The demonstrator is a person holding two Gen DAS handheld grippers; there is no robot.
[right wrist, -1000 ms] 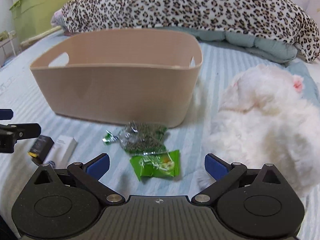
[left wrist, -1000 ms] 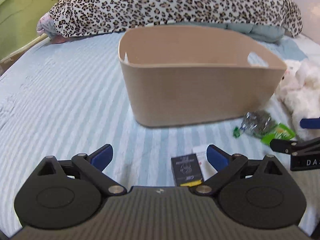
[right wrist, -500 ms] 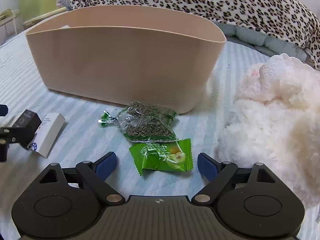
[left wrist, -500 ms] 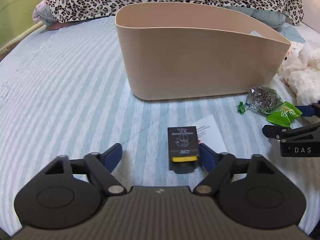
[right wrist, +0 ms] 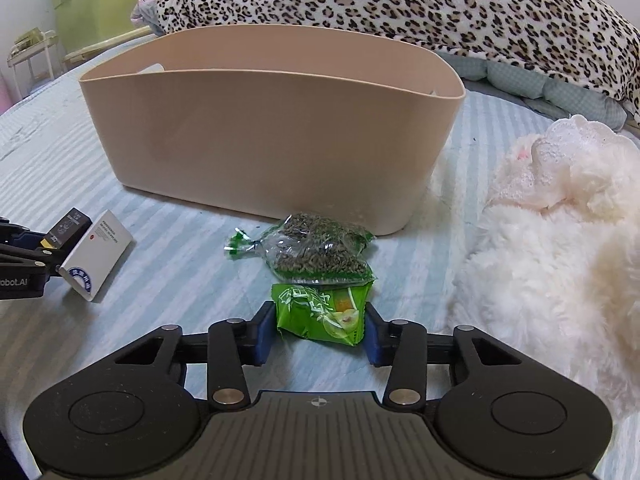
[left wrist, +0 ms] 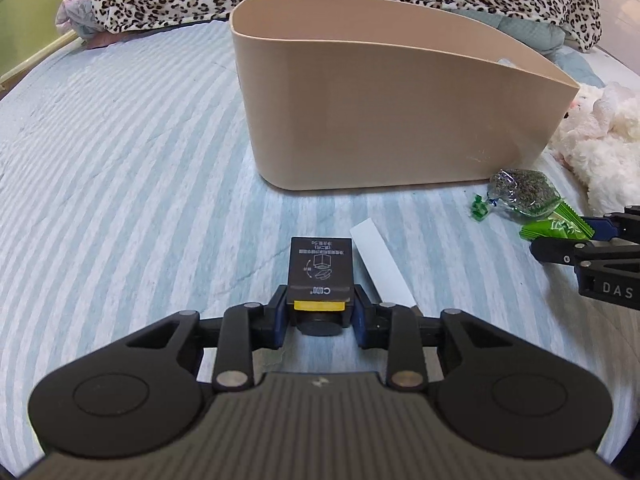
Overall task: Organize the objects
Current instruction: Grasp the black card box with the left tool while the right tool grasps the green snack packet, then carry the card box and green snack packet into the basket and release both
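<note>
My left gripper is shut on a small black box with a yellow end, low over the striped bed. A white box lies just right of it. My right gripper is shut on a green candy packet. A clear bag of dark seeds lies just beyond the packet. The beige plastic bin stands behind both; it also shows in the left wrist view. In the right wrist view the black box and white box appear at far left.
A white plush toy lies right of the bin. A leopard-print blanket is heaped behind the bin. A green cabinet stands at the far left. The blue-striped bedsheet stretches left of the bin.
Both grippers moved forward and down and closed: the left onto the black box, the right onto the green candy packet.
</note>
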